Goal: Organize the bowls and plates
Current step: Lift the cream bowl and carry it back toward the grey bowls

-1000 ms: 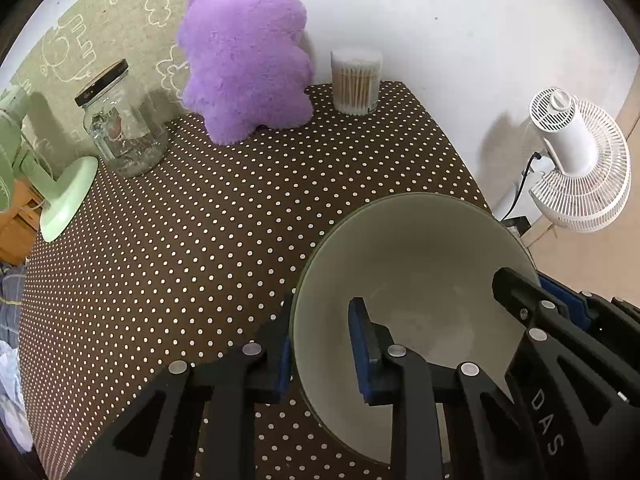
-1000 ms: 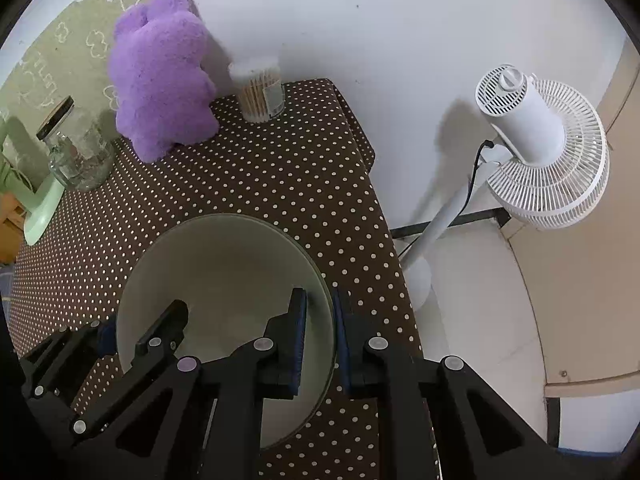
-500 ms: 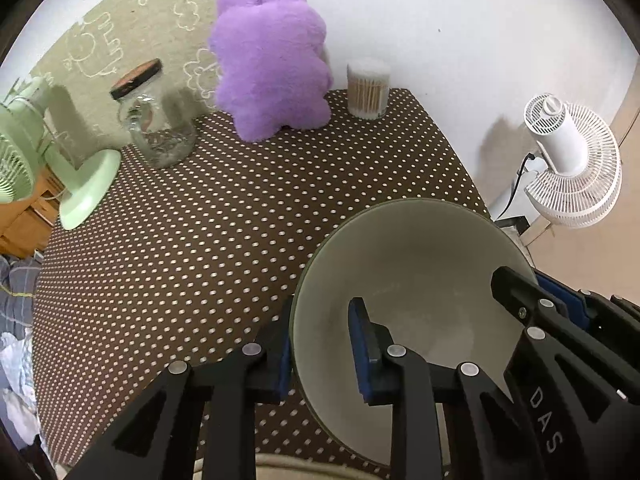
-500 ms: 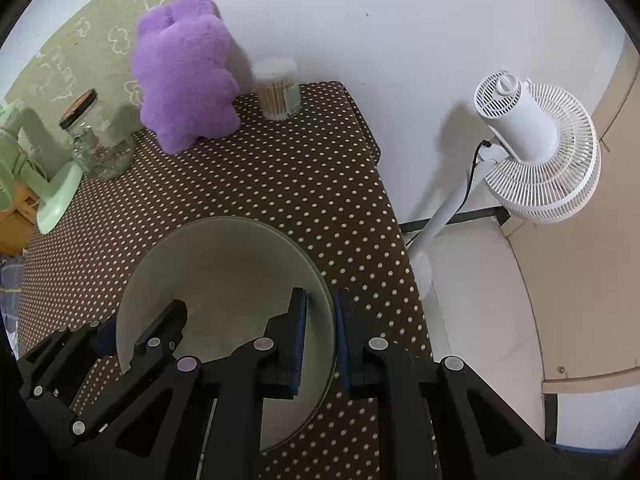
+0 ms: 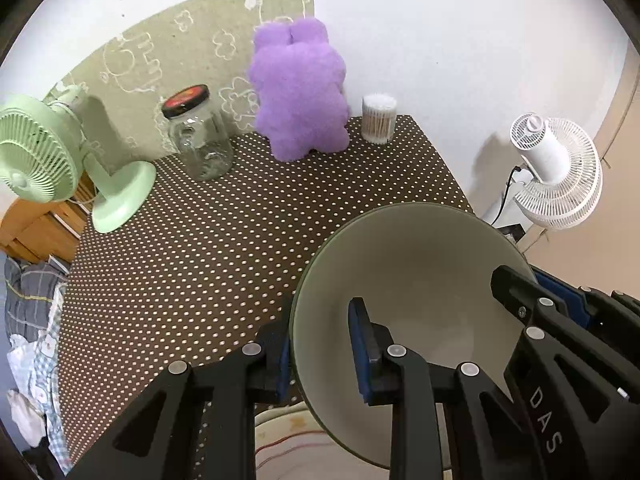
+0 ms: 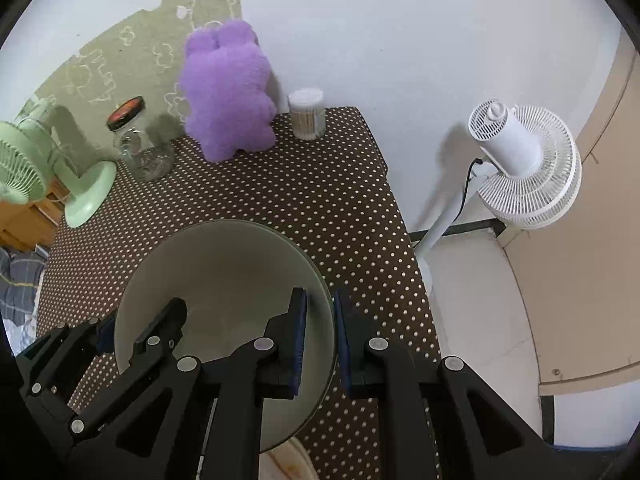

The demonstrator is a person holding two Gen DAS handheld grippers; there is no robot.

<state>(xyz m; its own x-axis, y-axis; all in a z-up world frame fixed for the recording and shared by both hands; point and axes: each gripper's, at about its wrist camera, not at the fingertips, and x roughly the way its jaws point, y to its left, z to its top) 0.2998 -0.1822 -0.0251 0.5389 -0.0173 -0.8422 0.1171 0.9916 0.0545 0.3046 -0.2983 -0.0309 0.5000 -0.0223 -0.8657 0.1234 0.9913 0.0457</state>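
A large bowl (image 5: 420, 264), grey-green outside and cream inside, is held in the air above the dotted table. My left gripper (image 5: 320, 344) is shut on its left rim, one finger inside and one outside. My right gripper (image 6: 320, 336) is shut on its right rim (image 6: 324, 292) the same way. The bowl also shows in the right wrist view (image 6: 224, 272). Below the bowl, a cream plate (image 5: 288, 440) with a red pattern shows at the near table edge, mostly hidden; it also shows in the right wrist view (image 6: 288, 460).
A brown polka-dot tablecloth (image 5: 192, 264) covers the table. At the back stand a purple plush (image 5: 300, 88), a glass jar (image 5: 200, 136), a cotton-swab tub (image 5: 378, 118) and a green desk fan (image 5: 36, 152). A white floor fan (image 6: 520, 164) stands right of the table.
Both grippers have risen and drawn back with the bowl: the table and back objects look smaller and farther, and the plate has come into view below.
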